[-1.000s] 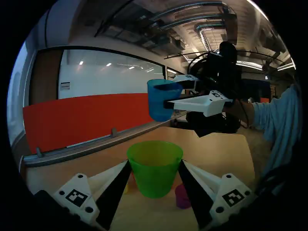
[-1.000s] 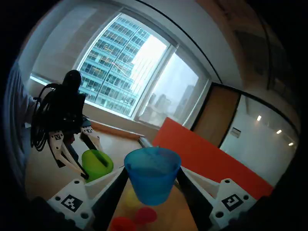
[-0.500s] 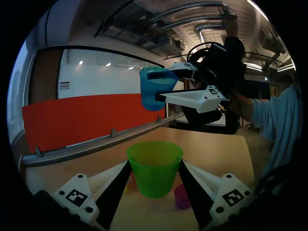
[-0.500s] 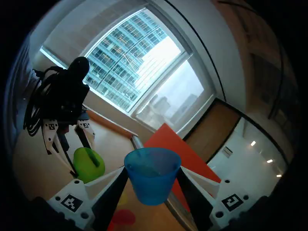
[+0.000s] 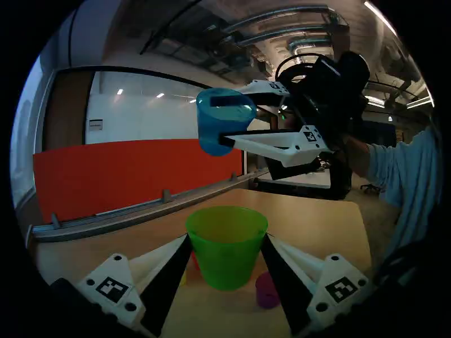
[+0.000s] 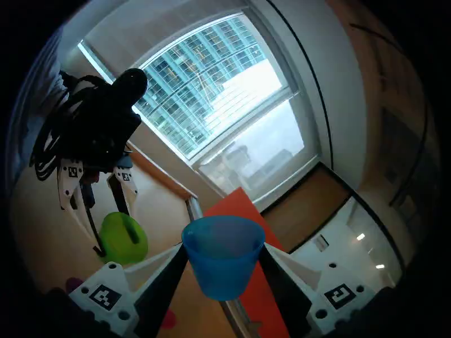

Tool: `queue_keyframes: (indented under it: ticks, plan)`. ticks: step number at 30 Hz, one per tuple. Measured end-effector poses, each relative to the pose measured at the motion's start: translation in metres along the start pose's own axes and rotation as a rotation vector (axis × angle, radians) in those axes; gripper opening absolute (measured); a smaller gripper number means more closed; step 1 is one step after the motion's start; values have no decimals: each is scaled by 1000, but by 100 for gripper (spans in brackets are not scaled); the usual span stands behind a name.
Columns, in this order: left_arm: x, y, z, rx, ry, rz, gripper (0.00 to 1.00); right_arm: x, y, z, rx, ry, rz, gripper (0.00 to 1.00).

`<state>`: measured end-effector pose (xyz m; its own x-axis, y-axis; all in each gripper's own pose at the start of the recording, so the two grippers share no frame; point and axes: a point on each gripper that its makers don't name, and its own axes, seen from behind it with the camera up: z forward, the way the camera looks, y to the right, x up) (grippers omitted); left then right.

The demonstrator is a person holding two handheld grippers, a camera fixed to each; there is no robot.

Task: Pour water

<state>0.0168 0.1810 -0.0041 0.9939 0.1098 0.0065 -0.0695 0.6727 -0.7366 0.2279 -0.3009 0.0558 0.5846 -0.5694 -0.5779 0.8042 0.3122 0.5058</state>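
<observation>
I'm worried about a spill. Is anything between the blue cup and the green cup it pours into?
Nothing visible does. The right gripper holds the blue cup up in the air, above and beyond the green cup in the left gripper, with open air between their rims.

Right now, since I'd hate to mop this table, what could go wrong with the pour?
1. The blue cup hangs tilted, well above the green cup and apart from it; water could miss or splash onto the table.
2. The left gripper pinches the green cup only at its sides, so falling water might jog it.
</observation>
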Motion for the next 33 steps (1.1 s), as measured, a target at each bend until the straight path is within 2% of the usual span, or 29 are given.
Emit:
queue_keyframes:
  ticks: [16,33]
  plan:
    - [3,4,3,-11,4,-3,85,3,12,11,-14,-9,-143,89]
    - [4,6,1,-15,4,3,84,4,25,16,-41,-15,-234,89]
